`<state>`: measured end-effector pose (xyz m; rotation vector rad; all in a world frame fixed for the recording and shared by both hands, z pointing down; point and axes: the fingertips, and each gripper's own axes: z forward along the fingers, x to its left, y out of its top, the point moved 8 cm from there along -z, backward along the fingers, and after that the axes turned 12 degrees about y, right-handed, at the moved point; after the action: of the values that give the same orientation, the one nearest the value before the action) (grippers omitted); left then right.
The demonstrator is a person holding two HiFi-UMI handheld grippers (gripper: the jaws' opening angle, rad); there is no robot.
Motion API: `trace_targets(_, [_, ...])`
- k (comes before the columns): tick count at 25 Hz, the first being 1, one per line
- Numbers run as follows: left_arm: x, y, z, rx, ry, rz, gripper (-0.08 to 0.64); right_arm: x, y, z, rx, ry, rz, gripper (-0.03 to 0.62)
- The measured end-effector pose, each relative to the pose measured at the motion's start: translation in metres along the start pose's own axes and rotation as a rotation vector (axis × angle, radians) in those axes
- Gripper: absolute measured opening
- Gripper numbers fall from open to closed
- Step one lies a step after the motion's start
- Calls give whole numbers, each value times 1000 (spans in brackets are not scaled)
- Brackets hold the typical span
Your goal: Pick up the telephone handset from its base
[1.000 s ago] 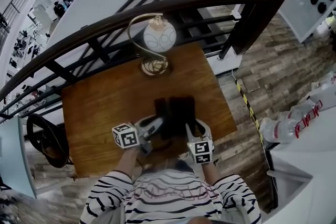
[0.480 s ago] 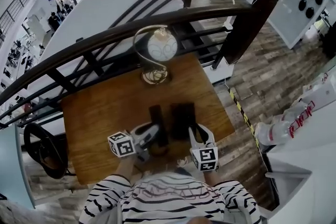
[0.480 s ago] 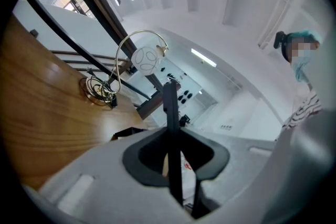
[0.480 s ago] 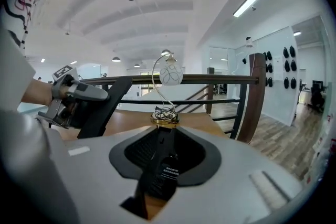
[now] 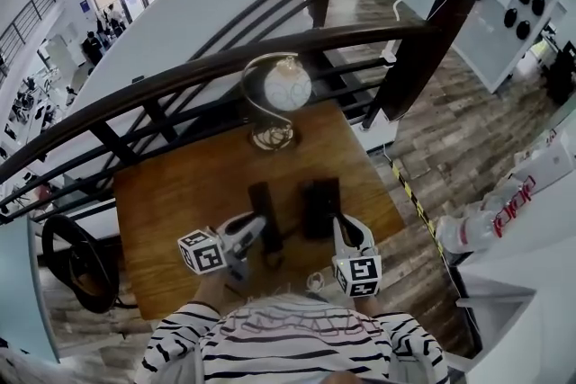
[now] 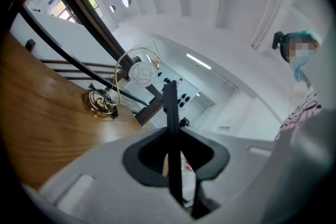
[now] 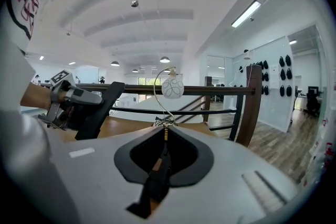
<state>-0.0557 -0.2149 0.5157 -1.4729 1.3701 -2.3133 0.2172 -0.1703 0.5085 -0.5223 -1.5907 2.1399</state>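
Observation:
The black telephone handset is lifted off the wooden table, left of its black base. My left gripper is shut on it. In the left gripper view the handset stands edge-on between the pads of that gripper. My right gripper hovers at the base's near right corner, its jaws closing with nothing between them. Its fingertips nearly meet in the right gripper view, where the held handset shows at the left.
A globe lamp on a curled brass stand sits at the table's far edge, before a dark railing. A black ring-shaped object lies left of the table. Plastic bottles sit on a white surface to the right.
The handset has come away from the base, moving left and up with my left gripper. My right gripper has risen and drawn back from the base, and its jaws have closed.

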Motion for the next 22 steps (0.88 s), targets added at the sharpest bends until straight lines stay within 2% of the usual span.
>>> trace_targets(8, [-4, 10, -42, -28, 2, 33, 69, 32, 22, -15, -86, -38, -11, 2])
trace_targets(22, [1, 14, -126, -63, 10, 55, 69, 115, 29, -12, -139, -2, 15, 2])
